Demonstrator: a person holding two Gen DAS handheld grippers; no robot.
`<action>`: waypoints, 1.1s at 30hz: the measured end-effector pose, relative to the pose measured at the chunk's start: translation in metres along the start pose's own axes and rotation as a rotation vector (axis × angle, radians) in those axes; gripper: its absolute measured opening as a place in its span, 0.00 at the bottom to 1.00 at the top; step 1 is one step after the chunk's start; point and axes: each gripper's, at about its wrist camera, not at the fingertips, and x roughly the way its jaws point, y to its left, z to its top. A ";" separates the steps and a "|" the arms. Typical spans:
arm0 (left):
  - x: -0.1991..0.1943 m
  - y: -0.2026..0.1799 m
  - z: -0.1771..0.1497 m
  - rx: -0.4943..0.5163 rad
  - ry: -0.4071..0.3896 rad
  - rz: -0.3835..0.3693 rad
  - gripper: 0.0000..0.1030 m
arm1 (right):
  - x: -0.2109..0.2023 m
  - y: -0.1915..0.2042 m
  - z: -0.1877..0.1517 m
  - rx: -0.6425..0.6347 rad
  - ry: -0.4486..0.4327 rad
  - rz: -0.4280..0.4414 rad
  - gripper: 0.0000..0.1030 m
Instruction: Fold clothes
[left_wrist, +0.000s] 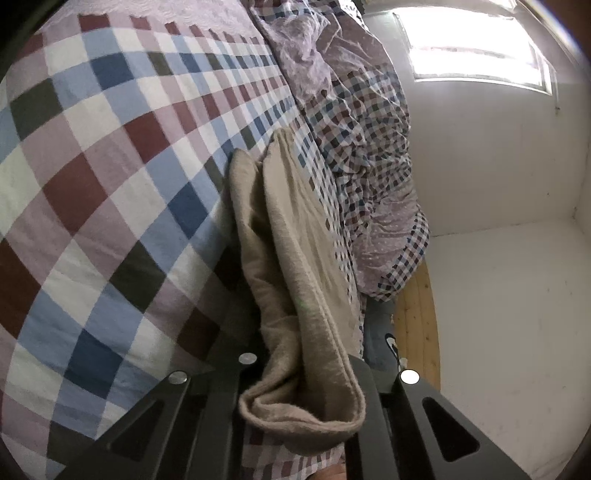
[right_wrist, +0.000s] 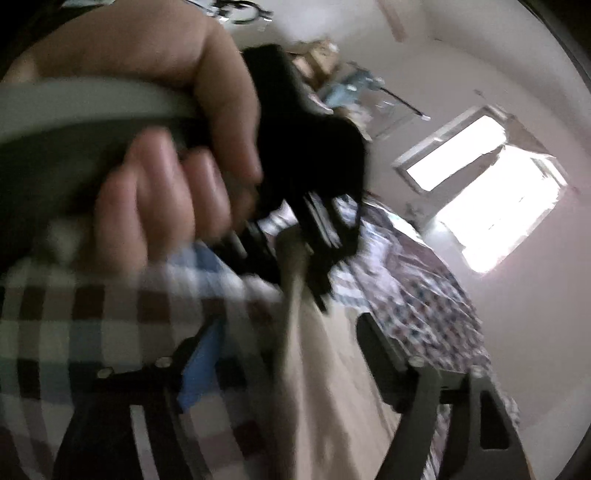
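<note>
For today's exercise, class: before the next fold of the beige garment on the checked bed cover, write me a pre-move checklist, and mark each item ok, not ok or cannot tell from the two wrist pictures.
1. Left hand-held gripper shut on the beige garment: ok, folded cloth is pinched between its fingers.
2. Right hand-held gripper released: ok, its jaws stand wide apart, with the garment lying between them unpinched.
3. Garment resting on the checked bed cover: ok.
4. Layers aligned at the fold: cannot tell, the edges bunch near the grip.
5. Right wrist view sharp enough to aim: not ok, it is blurred.
6. Crumpled duvet apart from the garment: ok.
</note>
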 end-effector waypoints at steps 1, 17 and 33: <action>0.001 -0.003 0.000 0.000 0.000 -0.003 0.07 | 0.000 -0.002 -0.005 0.011 0.022 -0.031 0.83; -0.005 -0.031 0.003 -0.014 -0.037 -0.078 0.06 | 0.033 -0.062 -0.085 0.157 0.354 -0.308 0.84; -0.004 -0.024 0.004 -0.038 -0.054 -0.062 0.06 | -0.038 -0.133 -0.230 0.057 0.559 -0.398 0.84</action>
